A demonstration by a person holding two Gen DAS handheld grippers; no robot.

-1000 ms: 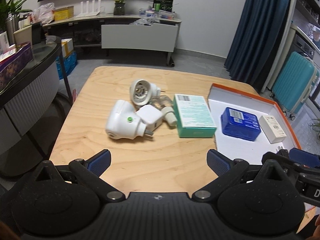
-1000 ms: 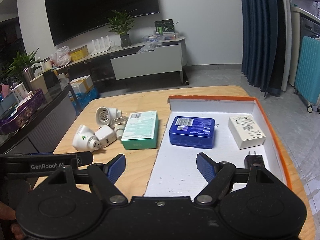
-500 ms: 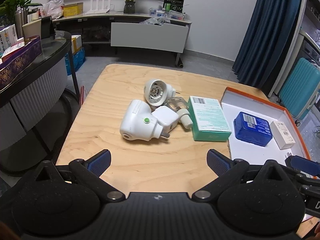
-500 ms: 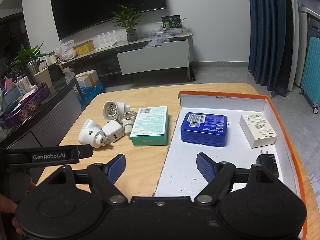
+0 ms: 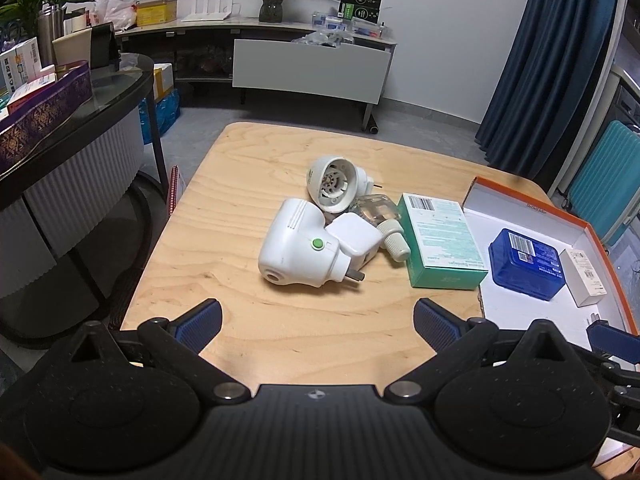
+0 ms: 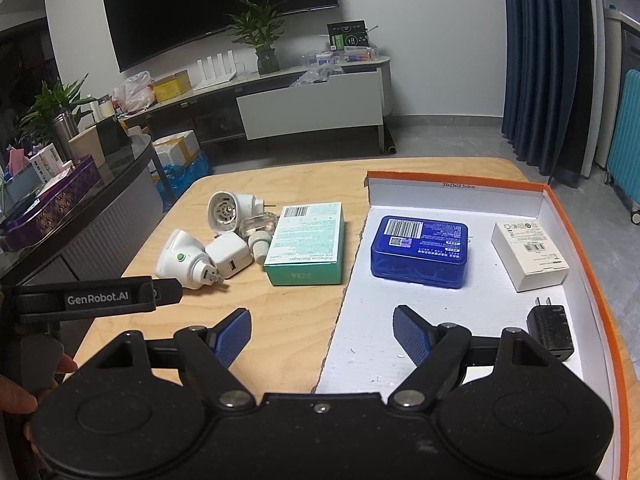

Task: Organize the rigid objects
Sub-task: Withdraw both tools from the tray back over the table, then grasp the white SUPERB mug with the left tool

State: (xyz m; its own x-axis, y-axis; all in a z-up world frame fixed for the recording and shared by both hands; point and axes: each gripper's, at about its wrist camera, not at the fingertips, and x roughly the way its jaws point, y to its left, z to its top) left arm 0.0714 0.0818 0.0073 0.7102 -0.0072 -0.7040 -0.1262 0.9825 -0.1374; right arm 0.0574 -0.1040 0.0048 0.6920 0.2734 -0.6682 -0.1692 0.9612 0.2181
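The black charger (image 6: 551, 328) at lower right appears whole only in my right view, prongs pointing up-frame. My left gripper (image 5: 316, 316) and right gripper (image 6: 322, 330) are both spread wide, holding nothing.

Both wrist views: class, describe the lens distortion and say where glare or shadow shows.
Left wrist view: fisheye bends the curtain and the table edges; the white plug adapter casts a soft, short shadow. Right wrist view: the white tray floor looks bright, the television is dark and featureless, corners are vignetted.
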